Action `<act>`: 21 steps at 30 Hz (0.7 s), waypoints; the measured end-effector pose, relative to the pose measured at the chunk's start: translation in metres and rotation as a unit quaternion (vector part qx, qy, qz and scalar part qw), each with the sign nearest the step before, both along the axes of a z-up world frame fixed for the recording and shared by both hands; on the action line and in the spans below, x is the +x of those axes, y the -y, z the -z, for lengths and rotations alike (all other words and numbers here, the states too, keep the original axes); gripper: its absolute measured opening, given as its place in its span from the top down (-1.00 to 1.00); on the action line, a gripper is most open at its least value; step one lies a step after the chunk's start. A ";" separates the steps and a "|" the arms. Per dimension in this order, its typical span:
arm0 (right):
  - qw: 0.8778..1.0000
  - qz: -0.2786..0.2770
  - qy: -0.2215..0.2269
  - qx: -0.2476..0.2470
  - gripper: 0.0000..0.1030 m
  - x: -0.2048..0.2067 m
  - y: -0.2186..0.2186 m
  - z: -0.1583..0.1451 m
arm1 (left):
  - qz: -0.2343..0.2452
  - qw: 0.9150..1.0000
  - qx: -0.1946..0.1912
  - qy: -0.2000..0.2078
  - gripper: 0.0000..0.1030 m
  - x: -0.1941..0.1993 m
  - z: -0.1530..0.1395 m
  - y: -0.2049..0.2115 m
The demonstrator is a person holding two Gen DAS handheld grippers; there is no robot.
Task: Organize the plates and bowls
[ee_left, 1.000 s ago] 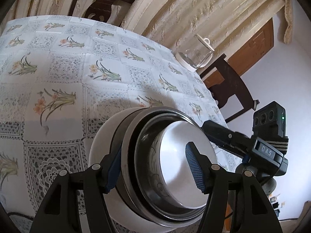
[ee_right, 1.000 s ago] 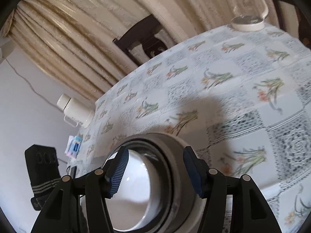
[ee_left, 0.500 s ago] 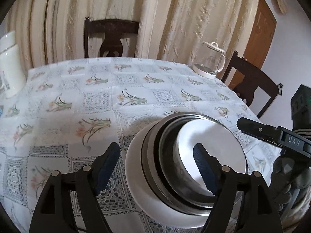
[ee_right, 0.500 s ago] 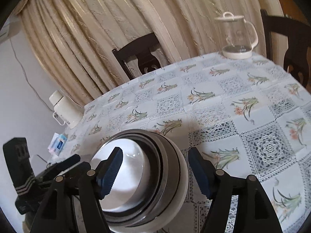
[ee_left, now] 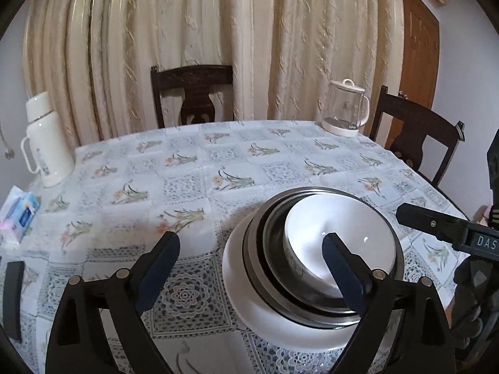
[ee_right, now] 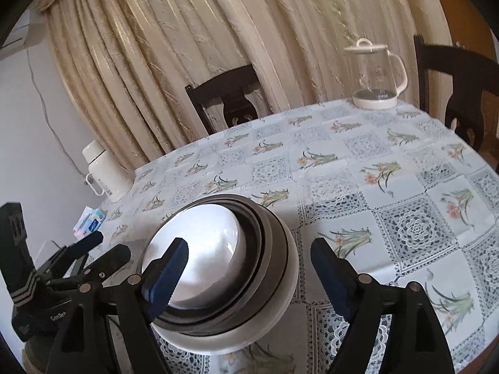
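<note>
Both grippers are hanging wide open with nothing between the jaws – left gripper [ee_left: 251, 249] is straddling the near-left edge of the stack, right gripper [ee_right: 249, 257] is straddling its right side. The nested stack [ee_left: 312, 258] is sitting on the floral tablecloth [ee_left: 193, 168] near the front edge of the table: white ceramic bowl [ee_right: 205, 243] innermost, steel bowls [ee_right: 265, 243] around it, broad white dish [ee_left: 246, 283] underneath. Looks like the stacking is done, so the risk is mostly in whatever move is coming next: the left gripper's right finger is overlapping the bowl rim in view, and a careless swing could be clipping it and shoving the stack toward the table edge. Steel on glazed ceramic is probably sliding easily – any nudge could be skewing the nest. The two tools are also sitting near each other, so they could be knocking together. Readable text: "DAS" on the right tool's body as seen from the left wrist, "GenRob…" partly visible on the left tool from the right wrist. Glass kettle [ee_right: 375, 74] base has a small mark, too small to read; thermos [ee_left: 45, 143] print and tissue pack [ee_left: 18, 215] label aren't legible either
</note>
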State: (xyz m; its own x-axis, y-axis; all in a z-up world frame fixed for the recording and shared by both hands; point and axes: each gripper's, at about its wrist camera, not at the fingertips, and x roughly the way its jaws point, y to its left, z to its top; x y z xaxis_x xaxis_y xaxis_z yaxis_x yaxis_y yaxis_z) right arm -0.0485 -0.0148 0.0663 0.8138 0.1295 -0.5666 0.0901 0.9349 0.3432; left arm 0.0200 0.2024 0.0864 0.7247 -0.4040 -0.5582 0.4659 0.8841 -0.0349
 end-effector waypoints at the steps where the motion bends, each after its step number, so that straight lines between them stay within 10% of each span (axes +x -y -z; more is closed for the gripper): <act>1: 1.000 0.000 0.003 -0.005 -0.68 -0.002 -0.002 -0.001 | -0.001 1.000 0.002 0.003 -0.85 -0.003 -0.001 0.000; 21: 0.994 0.023 0.036 -0.096 -0.99 -0.039 -0.024 0.001 | -0.032 0.997 0.044 0.056 -0.93 -0.048 -0.004 0.002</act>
